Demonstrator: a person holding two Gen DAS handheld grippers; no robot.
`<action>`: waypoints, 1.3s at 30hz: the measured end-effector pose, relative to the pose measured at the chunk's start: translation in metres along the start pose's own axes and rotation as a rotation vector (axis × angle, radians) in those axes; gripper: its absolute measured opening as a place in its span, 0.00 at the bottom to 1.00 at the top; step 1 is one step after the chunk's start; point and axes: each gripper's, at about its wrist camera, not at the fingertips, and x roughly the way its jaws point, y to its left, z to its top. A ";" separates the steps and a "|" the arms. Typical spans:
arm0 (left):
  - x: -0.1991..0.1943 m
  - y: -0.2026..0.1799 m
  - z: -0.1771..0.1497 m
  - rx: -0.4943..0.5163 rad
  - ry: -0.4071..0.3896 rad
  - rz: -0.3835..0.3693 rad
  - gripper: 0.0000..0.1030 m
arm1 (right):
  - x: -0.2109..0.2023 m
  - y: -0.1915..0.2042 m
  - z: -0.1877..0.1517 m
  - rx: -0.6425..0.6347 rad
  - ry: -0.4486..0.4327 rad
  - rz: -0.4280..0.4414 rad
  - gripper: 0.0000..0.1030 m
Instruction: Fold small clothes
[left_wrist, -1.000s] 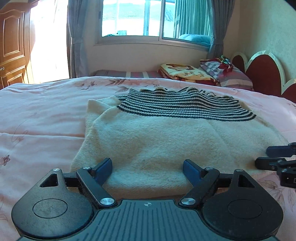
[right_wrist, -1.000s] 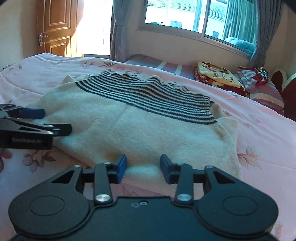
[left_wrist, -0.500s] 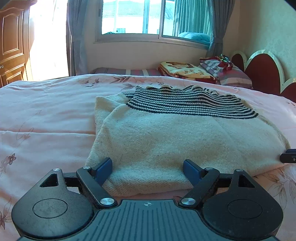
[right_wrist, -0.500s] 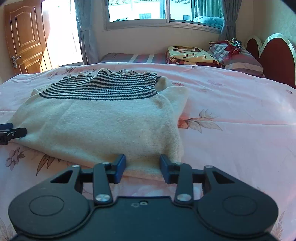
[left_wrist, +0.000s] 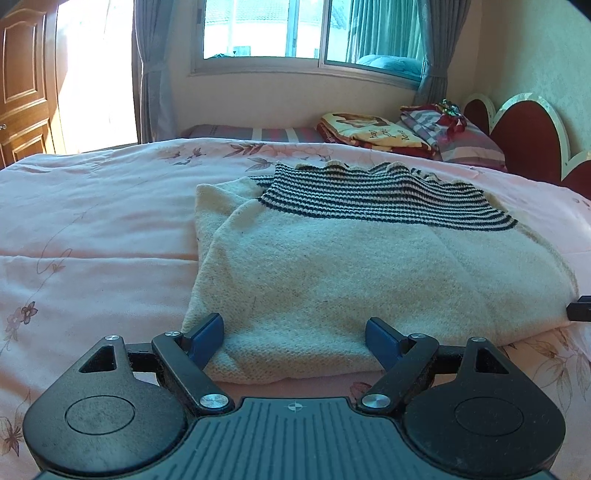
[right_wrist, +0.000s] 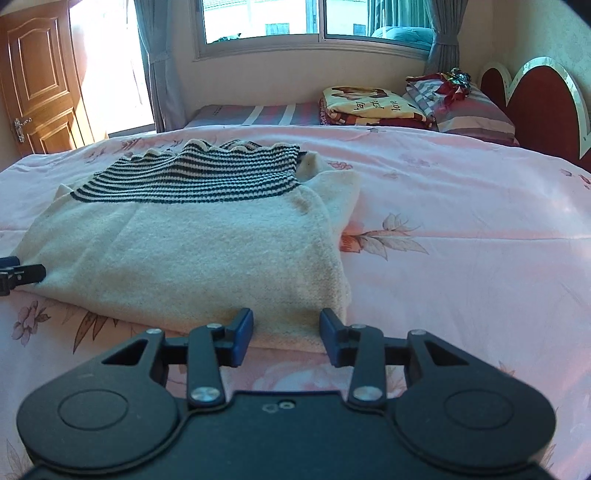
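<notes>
A cream knit sweater with a black-and-white striped band lies folded flat on the pink floral bedspread. My left gripper stands open and wide at the sweater's near left corner, with the cloth's edge between its blue pads and not pinched. In the right wrist view the sweater fills the left half. My right gripper is narrowly open at the near right corner, its pads either side of the hem without pressing it. Each gripper's tip shows at the edge of the other's view: right gripper, left gripper.
Folded blankets and a striped pillow lie at the head of the bed by the red headboard. A window with curtains is beyond, and a wooden door at the left. Bare bedspread stretches right of the sweater.
My right gripper has slid rightward along the sweater's near edge to its right corner and rolled level. My left gripper has stayed at the left corner. The sweater lies unchanged.
</notes>
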 end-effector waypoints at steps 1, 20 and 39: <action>0.000 0.000 0.000 0.004 -0.001 0.001 0.81 | 0.001 -0.002 -0.001 0.008 -0.006 0.007 0.37; -0.031 0.001 0.003 0.050 0.046 0.091 0.82 | -0.016 -0.013 0.006 0.064 -0.040 0.085 0.39; -0.003 0.058 -0.064 -0.905 -0.086 -0.263 0.65 | -0.014 0.035 0.029 0.069 -0.110 0.313 0.37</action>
